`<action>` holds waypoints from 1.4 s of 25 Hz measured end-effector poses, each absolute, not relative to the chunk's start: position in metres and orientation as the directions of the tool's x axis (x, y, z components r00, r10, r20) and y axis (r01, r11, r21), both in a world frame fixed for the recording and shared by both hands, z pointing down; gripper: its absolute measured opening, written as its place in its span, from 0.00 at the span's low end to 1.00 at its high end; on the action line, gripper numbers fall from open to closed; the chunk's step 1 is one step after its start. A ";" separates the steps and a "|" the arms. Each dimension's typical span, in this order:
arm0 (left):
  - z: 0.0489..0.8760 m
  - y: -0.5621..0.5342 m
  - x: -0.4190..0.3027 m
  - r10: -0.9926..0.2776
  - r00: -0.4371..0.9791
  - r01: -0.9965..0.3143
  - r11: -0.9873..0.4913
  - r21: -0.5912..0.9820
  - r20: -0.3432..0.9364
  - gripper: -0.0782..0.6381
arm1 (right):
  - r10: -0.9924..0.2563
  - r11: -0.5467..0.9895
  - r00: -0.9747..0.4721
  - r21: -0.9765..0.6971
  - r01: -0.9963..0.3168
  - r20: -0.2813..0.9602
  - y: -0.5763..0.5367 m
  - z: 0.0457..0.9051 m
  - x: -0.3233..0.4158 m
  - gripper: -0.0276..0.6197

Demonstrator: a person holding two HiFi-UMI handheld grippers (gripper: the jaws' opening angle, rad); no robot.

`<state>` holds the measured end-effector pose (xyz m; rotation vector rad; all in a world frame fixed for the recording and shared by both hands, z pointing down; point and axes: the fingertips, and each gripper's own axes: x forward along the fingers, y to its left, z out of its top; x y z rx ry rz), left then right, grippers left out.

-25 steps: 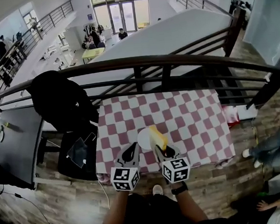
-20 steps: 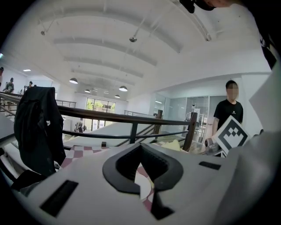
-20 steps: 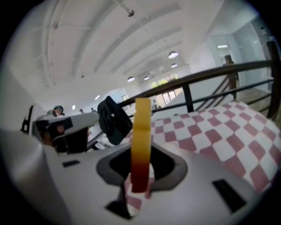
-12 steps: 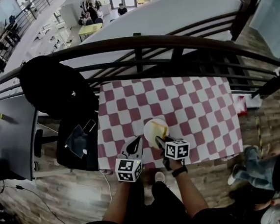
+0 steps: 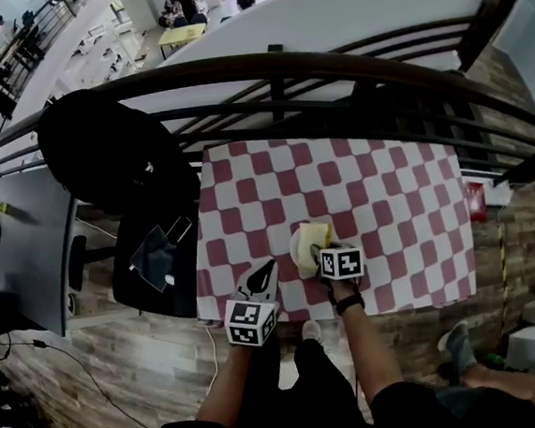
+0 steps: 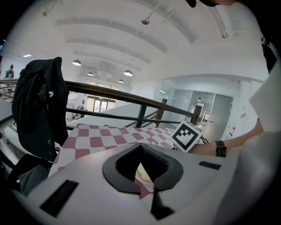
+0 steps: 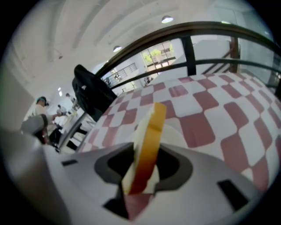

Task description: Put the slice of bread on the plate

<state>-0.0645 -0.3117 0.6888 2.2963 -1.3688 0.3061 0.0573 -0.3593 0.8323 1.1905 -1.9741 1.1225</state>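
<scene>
A red-and-white checked table (image 5: 379,198) carries a white plate (image 5: 297,251) near its front edge. My right gripper (image 5: 319,249) reaches down over the plate with a yellow-crusted slice of bread (image 5: 315,234) between its jaws. In the right gripper view the slice of bread (image 7: 149,134) stands on edge, gripped at its lower part, above the plate (image 7: 178,132); the jaws of the right gripper (image 7: 143,154) are opening. My left gripper (image 5: 263,278) hovers shut and holds nothing, just left of the plate. Through the left gripper (image 6: 141,149) a bit of the plate (image 6: 143,174) shows.
A dark metal railing (image 5: 329,66) runs behind the table. A black jacket (image 5: 117,162) hangs over it at the left, above a black chair (image 5: 159,261) with a tablet on it. A grey desk (image 5: 18,261) stands further left. Wooden floor surrounds the table.
Both grippers have sunk toward the table. The right one has brought the bread from above the plate down onto it and now points more steeply down.
</scene>
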 end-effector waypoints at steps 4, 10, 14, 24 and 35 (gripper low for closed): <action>0.692 -0.314 -0.065 -0.770 0.482 -0.875 -0.404 0.266 0.417 0.13 | -0.433 0.292 -0.249 -0.126 -0.948 0.867 -0.367 0.838 0.080 0.44; 0.679 -0.327 -0.064 -0.781 0.482 -0.875 -0.405 0.266 0.397 0.13 | -0.546 0.301 -0.205 -0.039 -0.953 0.812 -0.376 0.791 0.089 0.59; 0.651 -0.338 -0.067 -0.798 0.478 -0.877 -0.409 0.253 0.366 0.13 | -0.666 0.336 -0.300 -0.085 -0.938 0.683 -0.374 0.721 0.070 0.58; 0.534 -0.355 -0.074 -0.862 0.473 -0.879 -0.444 0.175 0.182 0.13 | -0.879 0.383 -0.382 -0.054 -0.922 0.286 -0.359 0.533 0.038 0.09; 0.441 -0.349 -0.075 -0.874 0.486 -0.872 -0.483 0.079 0.016 0.13 | -0.928 0.363 -0.359 0.032 -0.931 0.097 -0.344 0.444 0.018 0.07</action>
